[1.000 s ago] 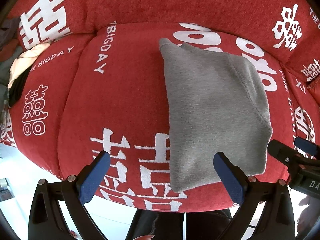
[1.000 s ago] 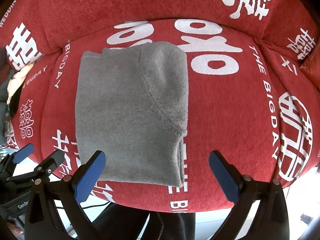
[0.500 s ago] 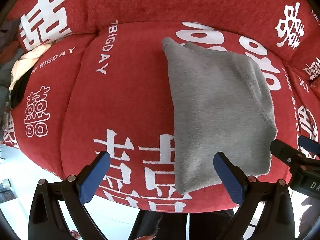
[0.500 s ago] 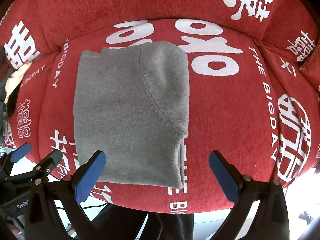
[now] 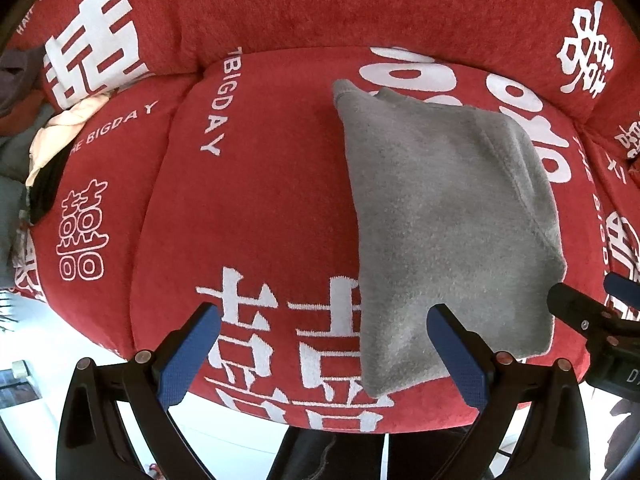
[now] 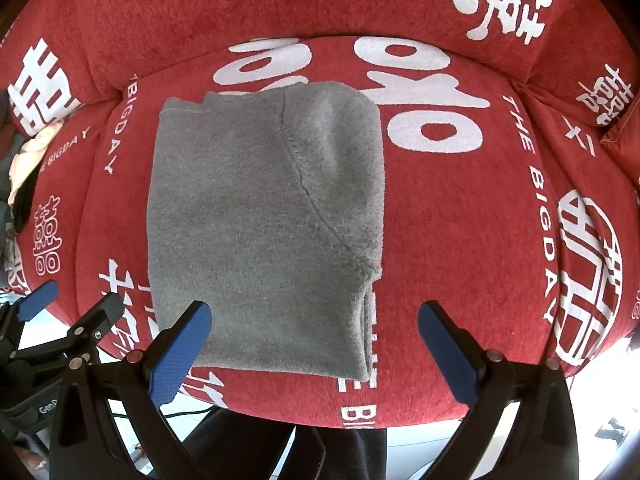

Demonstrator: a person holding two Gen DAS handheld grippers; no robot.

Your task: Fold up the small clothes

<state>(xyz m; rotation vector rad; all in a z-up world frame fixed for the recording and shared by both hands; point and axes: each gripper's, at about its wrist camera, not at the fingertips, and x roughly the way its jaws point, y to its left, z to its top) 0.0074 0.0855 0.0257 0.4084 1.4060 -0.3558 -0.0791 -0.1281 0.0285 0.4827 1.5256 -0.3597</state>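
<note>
A folded grey fleece garment (image 5: pixel 448 216) (image 6: pixel 264 220) lies flat on the red sofa seat cushion (image 5: pixel 256 208) (image 6: pixel 460 240). My left gripper (image 5: pixel 324 348) is open over the cushion's front edge, to the left of the garment's near corner, with its right blue pad (image 5: pixel 460 352) overlapping the cloth in the view. Wide open too, my right gripper (image 6: pixel 316 348) hovers in front of the garment's near hem, its left pad (image 6: pixel 180 352) over the near left corner. Neither holds anything. Each gripper shows at the edge of the other's view.
The sofa's red backrest (image 5: pixel 320 8) with white lettering rises behind the seat. A pile of other clothes (image 5: pixel 48 148) lies at the far left. A person's dark trousers (image 6: pixel 328 452) show below the cushion edge. Bright floor lies under the front edge.
Both grippers have stayed open. The left wrist view has slid slightly left, so the garment sits further right in it. The garment itself has not moved.
</note>
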